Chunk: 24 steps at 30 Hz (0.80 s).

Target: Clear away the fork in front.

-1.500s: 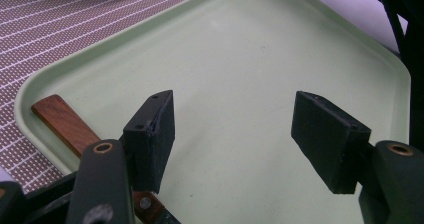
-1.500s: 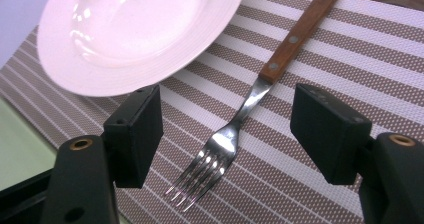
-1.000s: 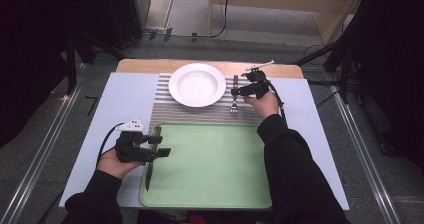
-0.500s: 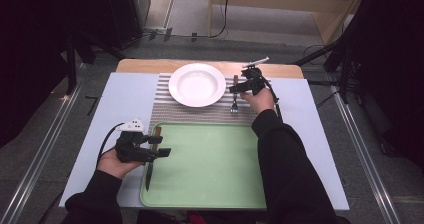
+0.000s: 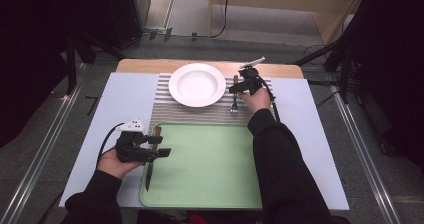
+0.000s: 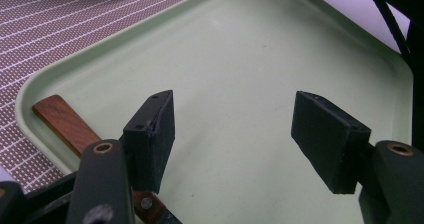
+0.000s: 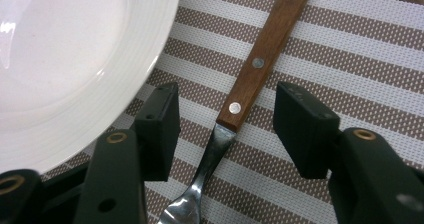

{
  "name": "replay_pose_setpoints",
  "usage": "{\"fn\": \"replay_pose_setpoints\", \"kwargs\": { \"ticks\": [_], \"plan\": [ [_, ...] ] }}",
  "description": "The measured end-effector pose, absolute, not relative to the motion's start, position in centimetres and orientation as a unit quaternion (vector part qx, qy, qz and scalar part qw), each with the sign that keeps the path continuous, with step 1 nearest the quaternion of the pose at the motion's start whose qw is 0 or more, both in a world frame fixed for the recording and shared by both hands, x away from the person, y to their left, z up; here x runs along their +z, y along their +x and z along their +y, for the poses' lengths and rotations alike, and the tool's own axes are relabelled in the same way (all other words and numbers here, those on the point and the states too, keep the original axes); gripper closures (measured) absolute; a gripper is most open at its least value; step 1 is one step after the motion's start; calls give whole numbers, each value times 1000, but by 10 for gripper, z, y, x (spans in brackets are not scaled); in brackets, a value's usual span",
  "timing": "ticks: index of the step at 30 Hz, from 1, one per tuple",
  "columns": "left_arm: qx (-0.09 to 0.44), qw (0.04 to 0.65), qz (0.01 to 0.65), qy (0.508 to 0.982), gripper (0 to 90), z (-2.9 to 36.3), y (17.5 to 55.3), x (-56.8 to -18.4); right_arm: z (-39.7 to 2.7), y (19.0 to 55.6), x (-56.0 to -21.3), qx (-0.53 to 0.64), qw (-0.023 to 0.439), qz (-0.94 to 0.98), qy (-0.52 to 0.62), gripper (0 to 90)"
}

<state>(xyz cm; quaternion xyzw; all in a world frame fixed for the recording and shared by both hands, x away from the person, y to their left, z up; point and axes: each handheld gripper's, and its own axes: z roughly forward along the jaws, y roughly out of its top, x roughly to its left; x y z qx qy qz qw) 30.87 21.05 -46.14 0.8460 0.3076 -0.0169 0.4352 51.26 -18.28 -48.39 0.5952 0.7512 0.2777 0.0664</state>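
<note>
A white plate (image 5: pixel 196 84) (image 7: pixel 65 49) sits on a striped placemat (image 5: pixel 200 113) (image 7: pixel 350 39). To its right lies a wooden-handled fork (image 5: pixel 234 98) (image 7: pixel 260 49). My right gripper (image 5: pixel 235 89) (image 7: pixel 227 119) is open, low over the fork, its jaws on either side of where handle meets metal. A green tray (image 5: pixel 210 164) (image 6: pixel 240 49) lies nearer the person. A wooden-handled knife (image 5: pixel 149 170) (image 6: pixel 62 121) rests along the tray's left edge. My left gripper (image 5: pixel 162 147) (image 6: pixel 235 129) hovers open just over the knife, nothing between its jaws.
The placemat and tray lie on a pale sheet (image 5: pixel 130 99) covering a wooden table. Bare sheet lies to the left and right of the tray. Dark stands and cables surround the table on the floor.
My right gripper has shifted slightly farther away and left, along the fork toward its handle. The fork, plate, knife and left gripper have stayed put.
</note>
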Motion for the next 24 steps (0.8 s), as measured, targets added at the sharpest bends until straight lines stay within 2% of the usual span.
{"fn": "replay_pose_setpoints", "kwargs": {
  "ticks": [6,15,24],
  "plan": [
    [-16,434,308,847,330,210,309,-462,-180,513,-487,272,73,747,602,519],
    [-13,430,307,849,330,210,308,-462,-177,515,-492,266,67,741,612,561],
    [-13,429,307,850,330,210,309,-462,-172,514,-493,256,81,735,623,568]
  ]
}}
